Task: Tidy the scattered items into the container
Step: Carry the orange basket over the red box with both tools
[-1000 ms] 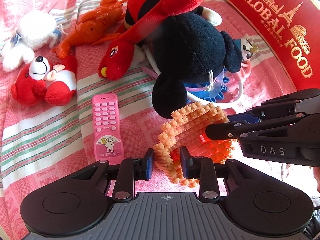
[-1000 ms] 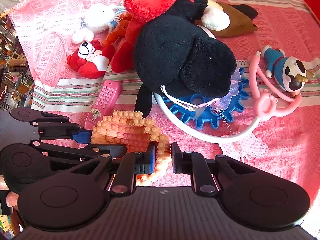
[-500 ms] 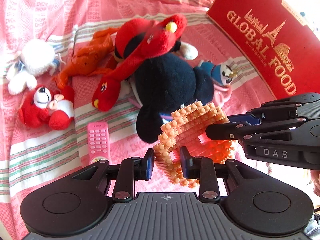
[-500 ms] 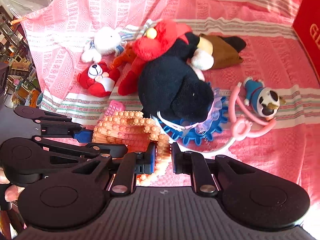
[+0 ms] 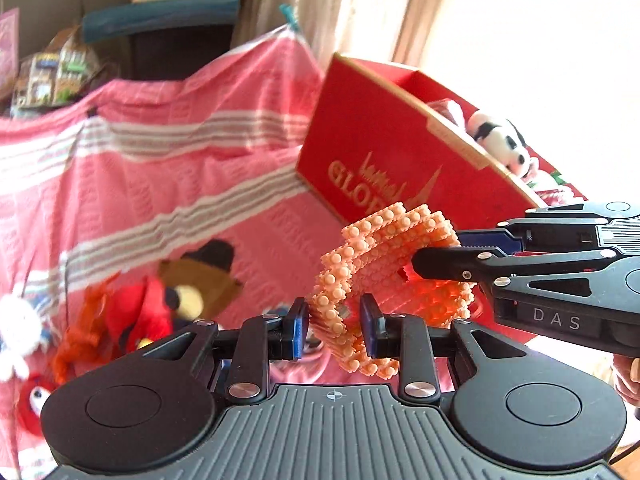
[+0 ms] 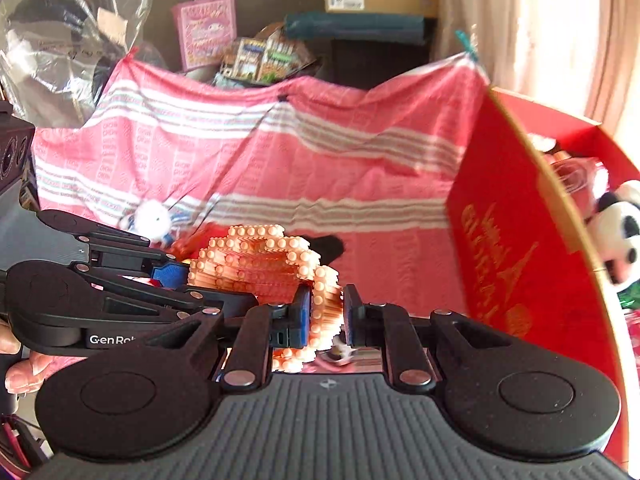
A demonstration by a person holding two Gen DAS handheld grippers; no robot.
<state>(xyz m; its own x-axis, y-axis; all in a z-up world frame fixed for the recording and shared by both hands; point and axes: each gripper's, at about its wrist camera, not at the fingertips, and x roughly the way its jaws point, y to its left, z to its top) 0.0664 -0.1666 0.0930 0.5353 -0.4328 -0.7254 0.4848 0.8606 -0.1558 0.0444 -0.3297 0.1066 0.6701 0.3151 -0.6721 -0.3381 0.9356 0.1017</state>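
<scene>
Both claws, the left claw (image 5: 334, 330) and the right claw (image 6: 324, 314), pinch the bumpy ring (image 5: 394, 268) up in the air, beside the red box (image 5: 384, 156). If one lets go early, it could swing, slip and drop outside.

My left claw's (image 5: 334, 330) pads hide part of the orange studded block piece (image 5: 394, 264). The red box's (image 5: 384, 152) gold lettering is half covered. Plush toys (image 5: 132, 316) lower left are motion-blurred, and the panda plush (image 6: 618, 232) is cut off.
</scene>
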